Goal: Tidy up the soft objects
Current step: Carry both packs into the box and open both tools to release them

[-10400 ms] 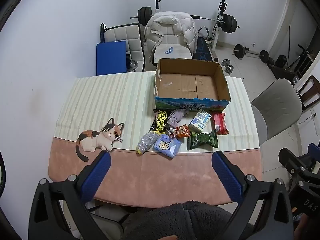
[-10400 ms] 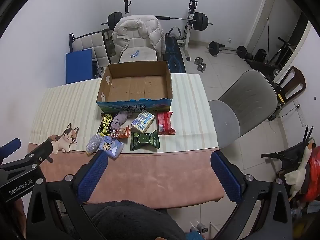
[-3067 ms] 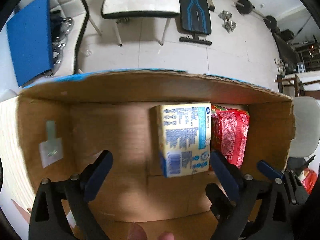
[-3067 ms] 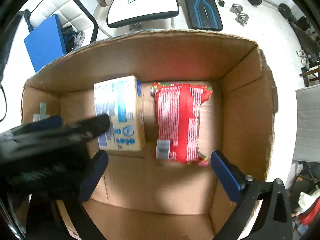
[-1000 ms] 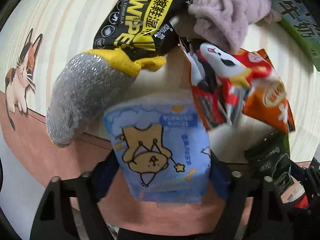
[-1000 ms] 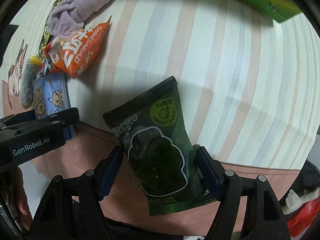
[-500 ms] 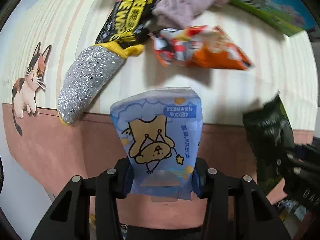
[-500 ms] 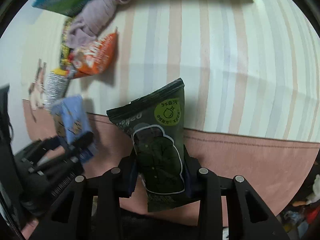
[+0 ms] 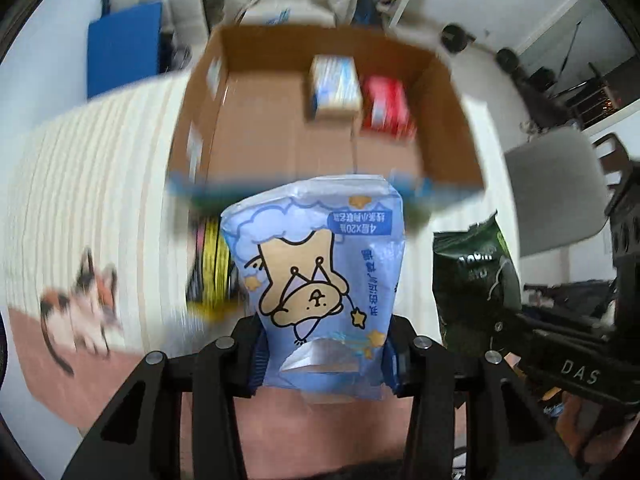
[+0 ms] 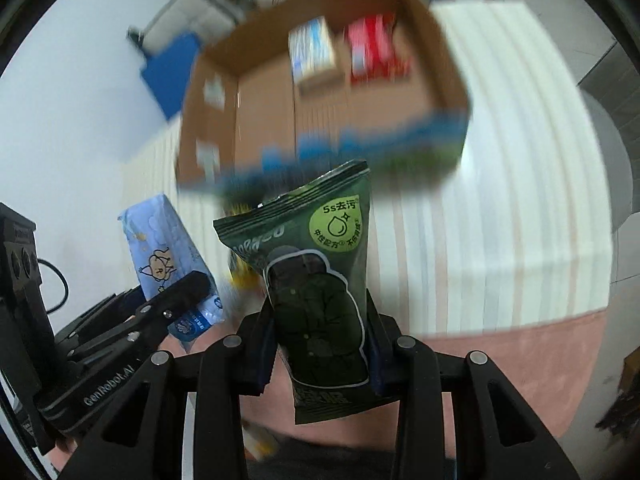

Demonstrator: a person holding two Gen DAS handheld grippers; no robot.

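My left gripper (image 9: 324, 356) is shut on a blue tissue pack (image 9: 320, 276) with a cartoon bear and holds it up above the table, in front of the open cardboard box (image 9: 200, 92). My right gripper (image 10: 320, 348) is shut on a dark green wipes pack (image 10: 316, 280) and holds it up too. Each pack shows in the other view: the green pack (image 9: 472, 276), the blue pack (image 10: 160, 256). In the box lie a pale blue carton (image 9: 334, 84) and a red packet (image 9: 386, 104).
A black-and-yellow packet (image 9: 210, 264) lies on the striped cloth (image 9: 88, 184) behind the blue pack. A cat figure (image 9: 80, 304) sits at the left. A grey chair (image 9: 560, 188) stands at the right. Gym gear and a blue board (image 9: 124, 52) are behind the table.
Both grippers have lifted their packs off the table and tilted up, so the box and its inside have come into view. The views are blurred by the motion.
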